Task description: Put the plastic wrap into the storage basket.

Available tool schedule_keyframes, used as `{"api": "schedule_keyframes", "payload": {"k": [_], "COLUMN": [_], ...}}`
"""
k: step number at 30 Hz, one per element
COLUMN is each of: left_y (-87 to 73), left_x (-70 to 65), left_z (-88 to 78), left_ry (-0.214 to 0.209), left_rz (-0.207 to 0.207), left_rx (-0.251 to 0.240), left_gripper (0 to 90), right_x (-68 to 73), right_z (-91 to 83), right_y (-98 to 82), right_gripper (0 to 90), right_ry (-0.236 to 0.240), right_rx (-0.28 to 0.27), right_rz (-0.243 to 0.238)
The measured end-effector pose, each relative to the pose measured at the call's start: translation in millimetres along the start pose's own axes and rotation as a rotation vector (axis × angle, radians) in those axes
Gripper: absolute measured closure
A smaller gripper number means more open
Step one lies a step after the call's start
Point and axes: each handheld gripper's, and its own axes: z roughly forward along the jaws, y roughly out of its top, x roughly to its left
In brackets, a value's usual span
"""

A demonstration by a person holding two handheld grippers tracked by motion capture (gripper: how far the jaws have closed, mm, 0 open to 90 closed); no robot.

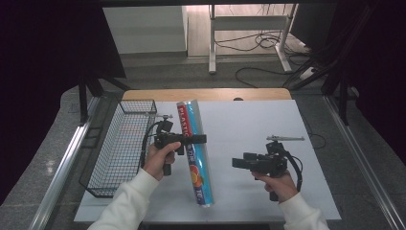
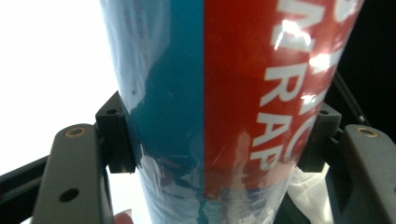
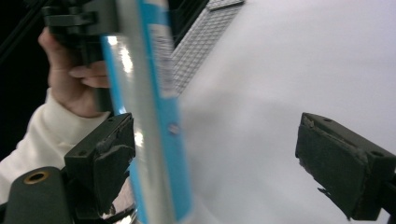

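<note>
A dim room with a grey floor, loose cables and a metal frame at the back surrounds a white-topped counter (image 1: 249, 129) with a wooden strip along its far edge. In the high view, a long blue and red plastic-wrap box in glossy film (image 1: 194, 148) runs from near the far edge toward the near edge, left of the counter's middle. The left gripper (image 1: 200, 139) crosses it about a third of the way down, jaws clamped on its sides. A black wire basket (image 1: 122, 146) sits along the counter's left edge, just beside that hand. The right gripper (image 1: 235, 163) hangs well apart to the right, toward the near right corner, jaws spread with nothing between them.

In the left gripper view, the box stands between both black pads (image 2: 119, 140), which press its blue face and its red face with white lettering; the film wrinkles under the grip.

In the right gripper view, the jaws stand wide and bare over white counter, with the box's blue edge (image 3: 159, 107) ahead and the other hand gripping it farther up.

Judging by the basket's nearness, the box looks bound for it. Doing this well likely means keeping the squeeze firm, since the film seems slippery, lifting the long box level, and turning it in line with the basket's long side before lowering.
</note>
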Motion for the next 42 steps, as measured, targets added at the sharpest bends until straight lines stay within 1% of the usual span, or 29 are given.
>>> {"api": "schedule_keyframes", "payload": {"k": [2, 6, 9, 12, 13, 14, 16, 18, 23, 24, 25, 26, 27, 30, 34, 42], "left_y": [1.3, 2.6, 3.7, 6.6, 7.8, 9.2, 11.4, 13.4, 18.5, 19.5, 20.6, 21.5, 22.7, 26.1, 30.5, 38.3], "left_x": [-1.5, -1.6, -2.8, -6.7, -8.2, -9.1, -11.0, -12.5, -14.4, -14.9, -14.8, -15.9, -16.2, -18.1, -19.4, -19.4], "left_z": [-6.0, -17.3, -25.8, -34.2, -37.0, -40.3, -47.4, -55.1, -75.1, -79.1, -83.4, -87.3, -91.7, -104.4, -120.1, -151.4], "left_ry": [0.019, 0.036, 0.056, 0.072, 0.072, 0.077, 0.074, 0.082, 0.126, 0.128, 0.137, 0.142, 0.153, 0.182, 0.222, 0.284], "left_rz": [0.006, -0.005, -0.004, 0.011, 0.008, 0.014, 0.007, 0.005, 0.009, 0.003, 0.008, 0.000, 0.010, 0.013, 0.003, -0.014], "left_rx": [-0.007, -0.024, -0.031, -0.035, -0.041, -0.045, -0.052, -0.057, -0.058, -0.060, -0.061, -0.063, -0.065, -0.069, -0.070, -0.067], "left_gripper": [31.9, 31.8, 31.9, 31.9, 31.9, 31.8, 31.8, 31.9, 31.8, 31.8, 31.9, 31.9, 31.9, 31.8, 31.9, 31.9], "right_x": [-7.6, -18.2, -23.8, -26.7, -27.4, -28.1, -29.4, -30.4, -33.7, -34.2, -34.5, -34.7, -34.6, -34.6, -34.3, -35.3], "right_z": [-7.5, -18.7, -24.2, -27.7, -28.7, -29.1, -30.3, -31.5, -34.3, -34.6, -34.8, -34.7, -34.7, -34.0, -32.6, -32.1], "right_y": [-2.2, -5.9, -7.8, -8.9, -9.0, -9.1, -9.2, -9.4, -10.1, -10.2, -10.2, -10.2, -10.2, -10.1, -10.3, -10.5], "right_gripper": [12.8, 12.9, 13.0, 13.2, 13.2, 13.3, 13.3, 13.3, 13.3, 13.3, 13.3, 13.4, 13.3, 13.4, 13.4, 13.5], "right_ry": [-0.012, -0.034, -0.046, -0.055, -0.058, -0.060, -0.065, -0.069, -0.081, -0.082, -0.082, -0.083, -0.084, -0.083, -0.085, -0.090], "right_rx": [-0.014, -0.026, -0.034, -0.039, -0.038, -0.040, -0.040, -0.039, -0.037, -0.038, -0.038, -0.038, -0.036, -0.031, -0.026, -0.029], "right_rz": [0.019, 0.042, 0.057, 0.066, 0.068, 0.071, 0.072, 0.075, 0.082, 0.083, 0.084, 0.084, 0.087, 0.090, 0.093, 0.095]}}
